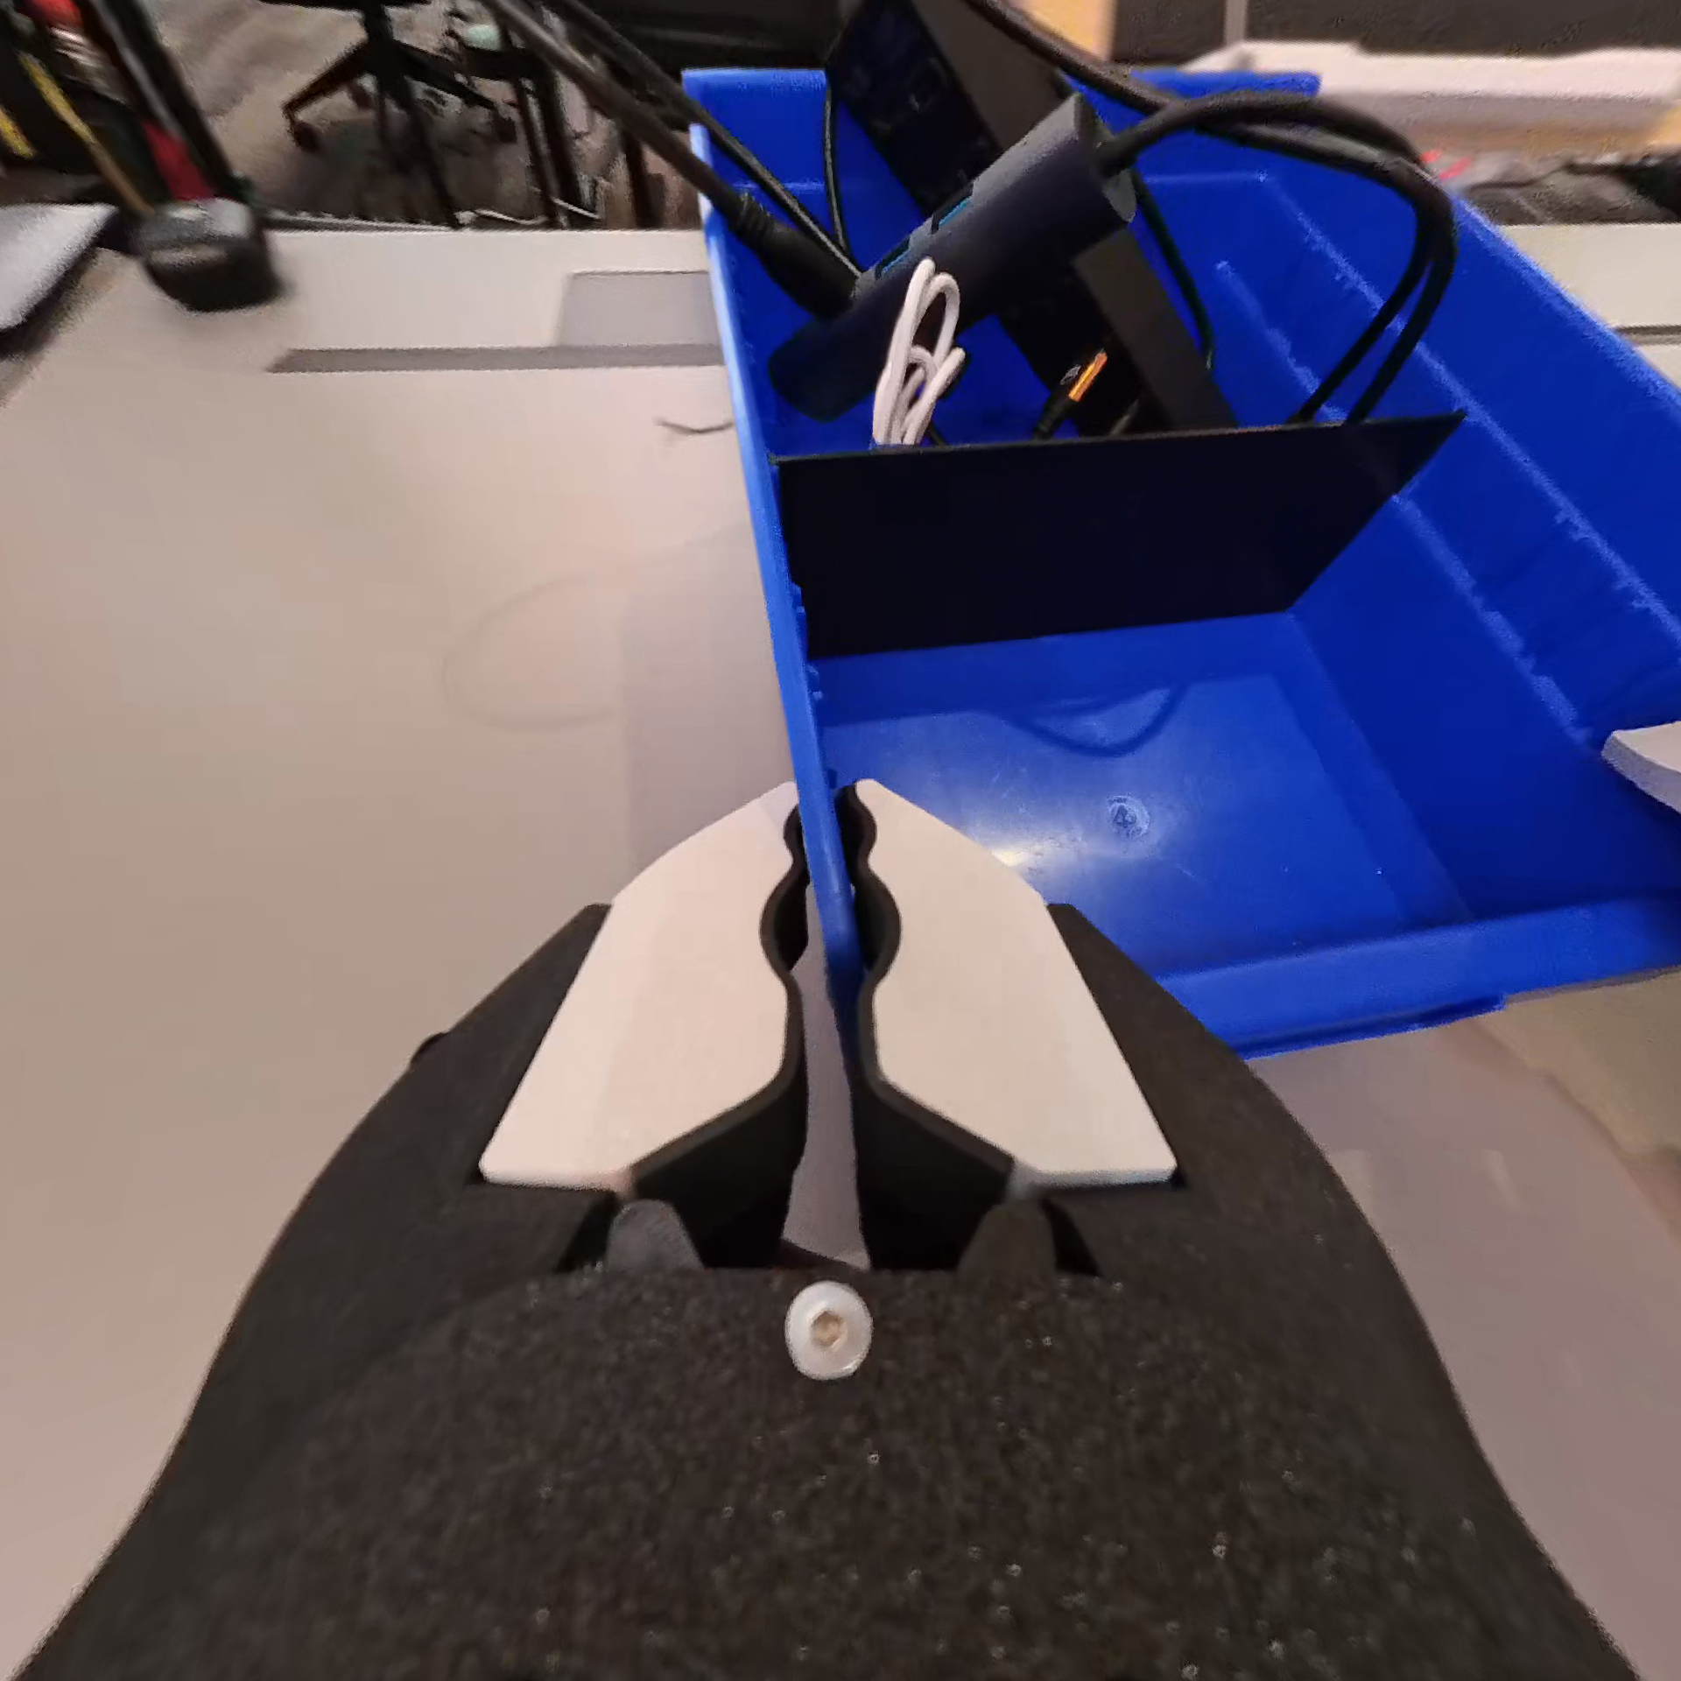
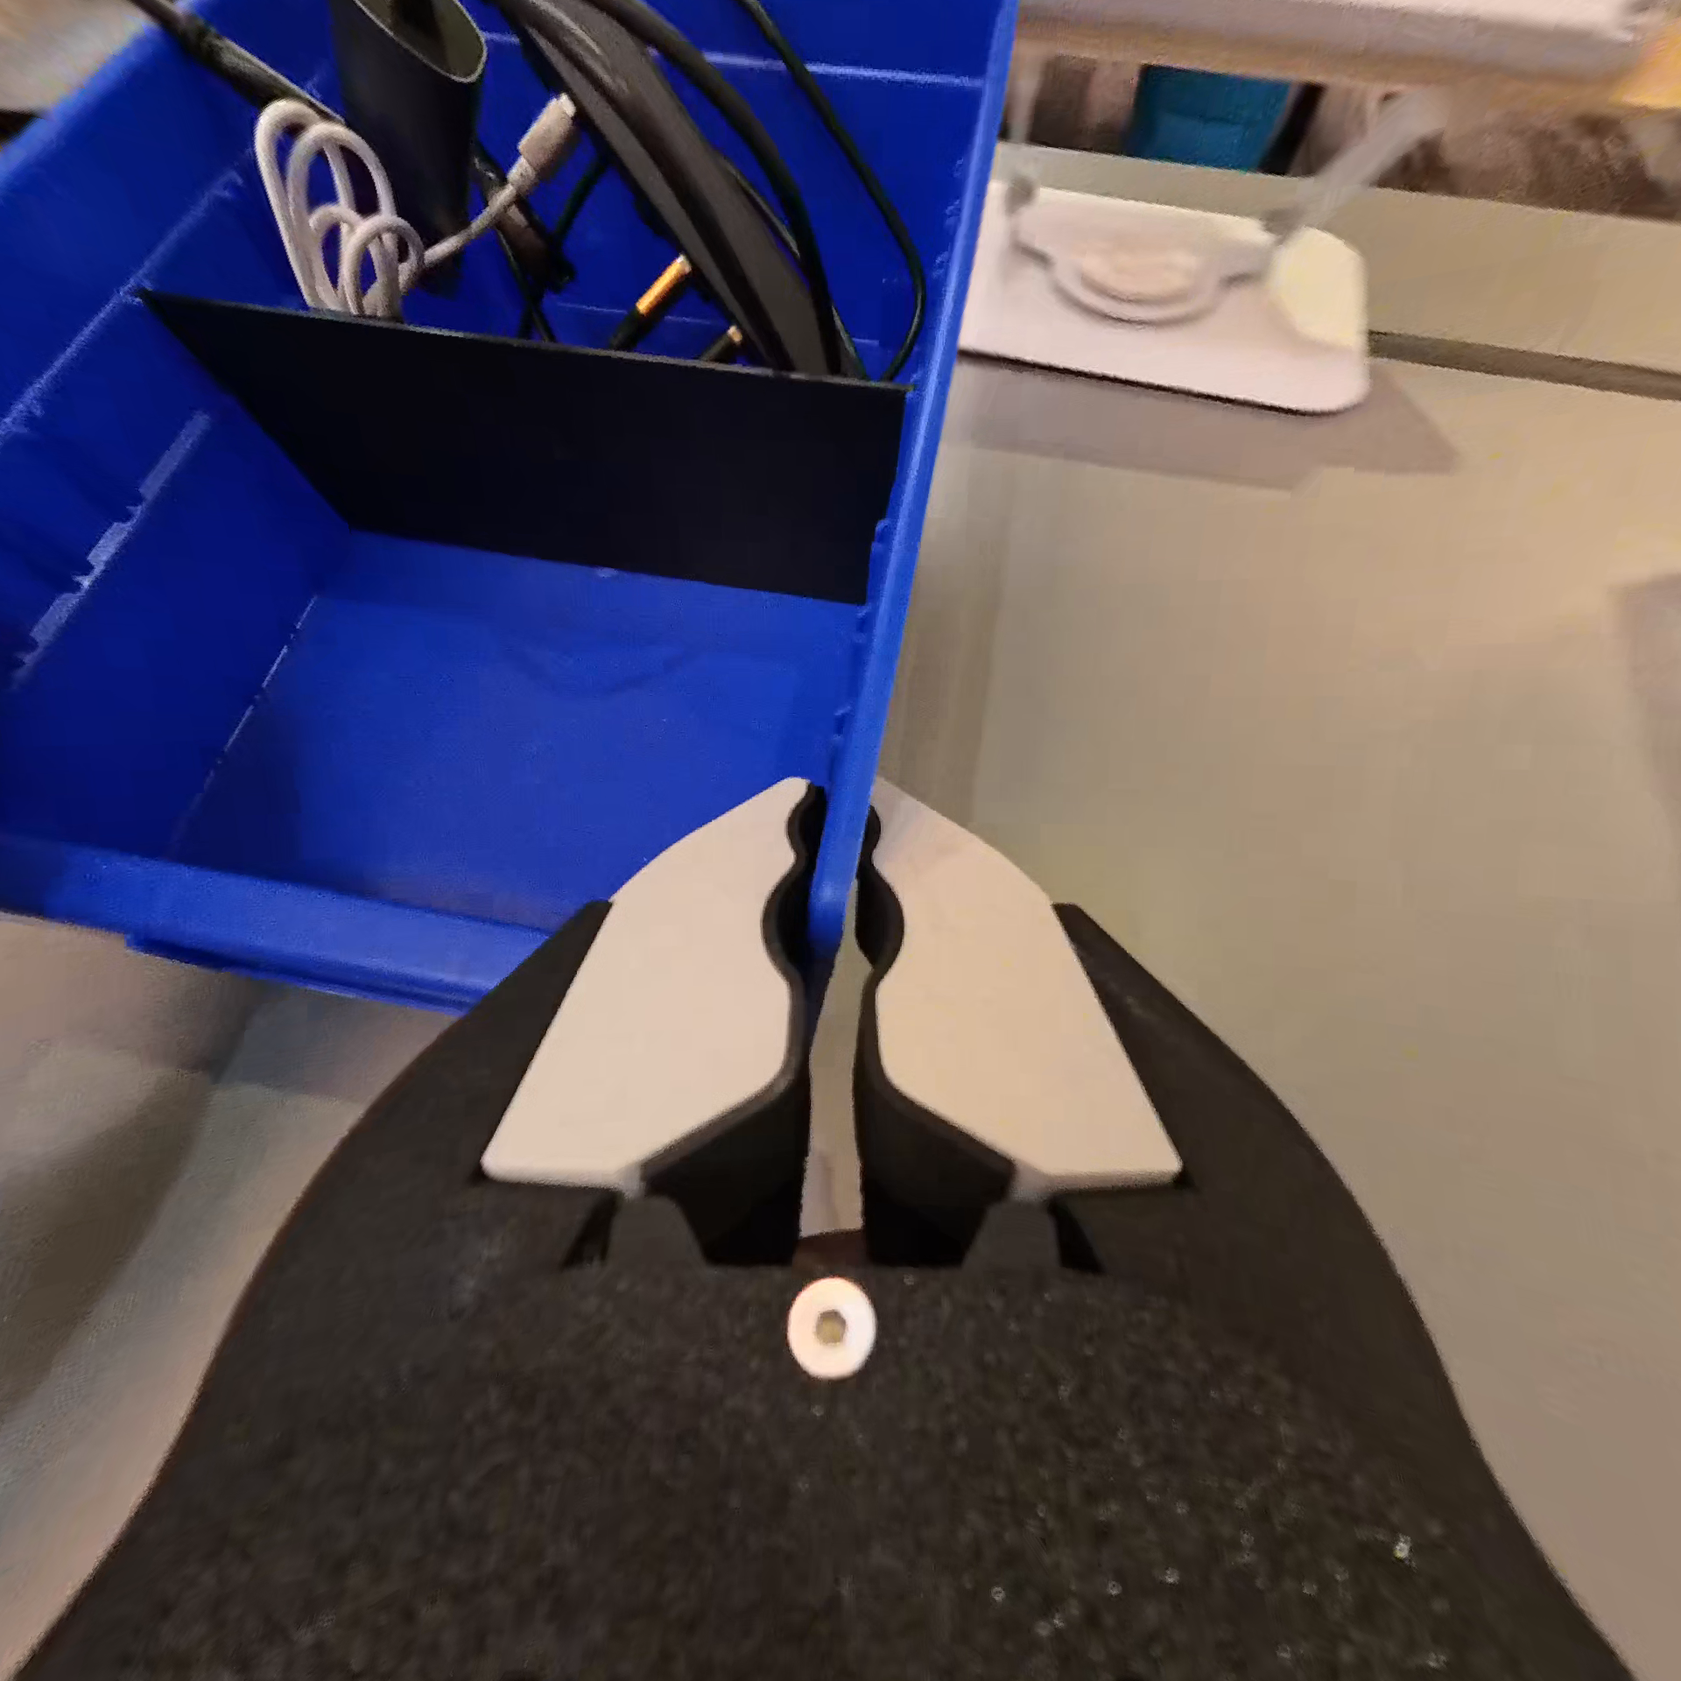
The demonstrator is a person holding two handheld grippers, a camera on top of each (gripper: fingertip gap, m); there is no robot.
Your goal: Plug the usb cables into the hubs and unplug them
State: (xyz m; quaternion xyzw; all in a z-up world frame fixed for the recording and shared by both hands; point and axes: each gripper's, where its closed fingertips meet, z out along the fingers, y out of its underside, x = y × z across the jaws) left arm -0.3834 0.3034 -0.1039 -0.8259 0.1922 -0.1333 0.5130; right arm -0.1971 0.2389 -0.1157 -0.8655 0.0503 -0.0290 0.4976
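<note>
A: USB hubs (image 1: 955, 264) and cables, one a white coil (image 2: 332, 214), lie in the far compartment of the blue bin (image 1: 1364, 991), behind a black divider (image 2: 582, 464).

B: And the tools?

A: The left tool (image 1: 826, 805) is clamped on the bin's left wall near the front corner; the right tool (image 2: 832, 805) pinches the right wall likewise. The bin is on the desk (image 1: 318, 682).
</note>
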